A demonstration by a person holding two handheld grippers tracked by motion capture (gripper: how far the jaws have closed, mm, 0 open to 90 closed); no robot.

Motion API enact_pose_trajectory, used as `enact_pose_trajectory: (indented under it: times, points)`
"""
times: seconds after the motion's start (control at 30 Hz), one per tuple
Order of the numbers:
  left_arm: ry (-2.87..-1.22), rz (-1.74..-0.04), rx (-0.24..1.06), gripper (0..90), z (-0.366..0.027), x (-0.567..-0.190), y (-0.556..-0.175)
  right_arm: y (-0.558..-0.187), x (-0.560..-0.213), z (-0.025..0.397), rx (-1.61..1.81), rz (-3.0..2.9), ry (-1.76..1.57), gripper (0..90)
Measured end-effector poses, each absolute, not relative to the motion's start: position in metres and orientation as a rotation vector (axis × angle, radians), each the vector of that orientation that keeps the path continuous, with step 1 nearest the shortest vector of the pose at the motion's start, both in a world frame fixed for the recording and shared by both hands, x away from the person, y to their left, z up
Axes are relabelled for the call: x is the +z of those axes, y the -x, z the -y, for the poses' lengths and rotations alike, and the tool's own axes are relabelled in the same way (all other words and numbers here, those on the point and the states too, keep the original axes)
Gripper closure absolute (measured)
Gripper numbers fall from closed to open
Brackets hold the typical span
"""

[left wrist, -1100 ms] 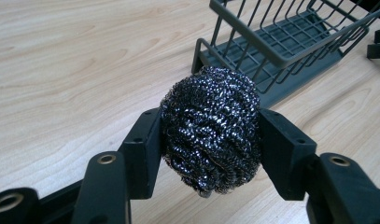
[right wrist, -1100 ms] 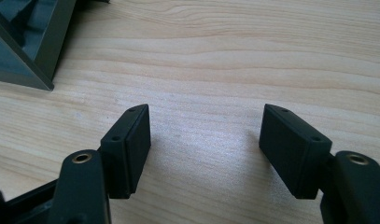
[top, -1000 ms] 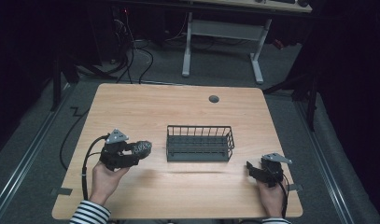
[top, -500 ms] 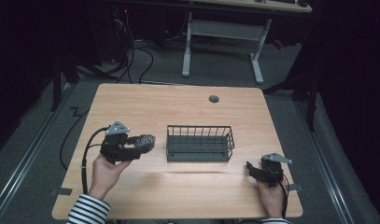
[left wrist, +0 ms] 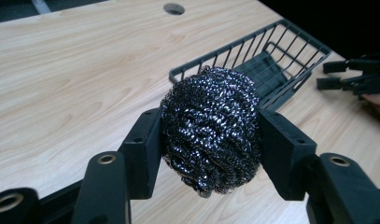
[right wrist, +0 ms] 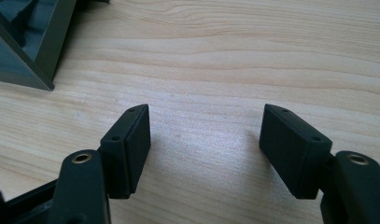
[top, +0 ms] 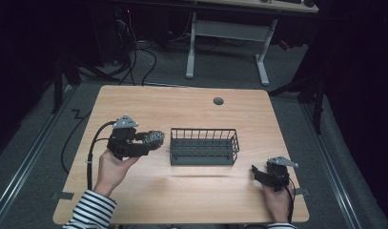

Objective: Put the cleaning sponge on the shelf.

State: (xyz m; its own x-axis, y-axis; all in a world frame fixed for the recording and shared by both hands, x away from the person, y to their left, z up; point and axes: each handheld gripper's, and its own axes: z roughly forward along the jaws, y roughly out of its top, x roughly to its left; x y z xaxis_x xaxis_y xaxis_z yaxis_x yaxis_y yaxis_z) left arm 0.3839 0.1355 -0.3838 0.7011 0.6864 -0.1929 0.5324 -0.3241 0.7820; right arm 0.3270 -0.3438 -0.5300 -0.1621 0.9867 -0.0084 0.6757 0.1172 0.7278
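Nearest, the right hand-held gripper (right wrist: 204, 154) rests low over the pale wood-grain table (top: 191, 109), its flat black jaws spread wide with nothing between them, off the near right corner of the basket (top: 204, 146). Left of the basket, the left hand-held gripper (left wrist: 211, 140) is clamped on a round steel-wool scourer (left wrist: 211, 128), a glinting tangle of coiled wire, raised above the table. The basket is dark, rectangular, made of thin wire bars. Beyond it, a round grommet hole (top: 218, 101).

Each black hand-held gripper (top: 156, 142) carries a grey 3-cornered plate, brass-ringed screw holes, a black cable; sleeve (top: 92, 210) black-and-white striped.
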Motion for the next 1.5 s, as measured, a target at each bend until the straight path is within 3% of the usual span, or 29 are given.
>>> enact_pose_trajectory:
  times: [0.63,1.5]
  points:
    - [-2.042,-0.831,0.208,44.2,-0.102,-0.358,-0.397,-0.327,-0.530,0.344,0.815,-1.900,-1.606,33.8]
    - [-2.118,-0.753,0.179,44.1,-0.048,-0.368,-0.412,-0.327,-0.530,0.344,0.809,-1.903,-1.601,33.8]
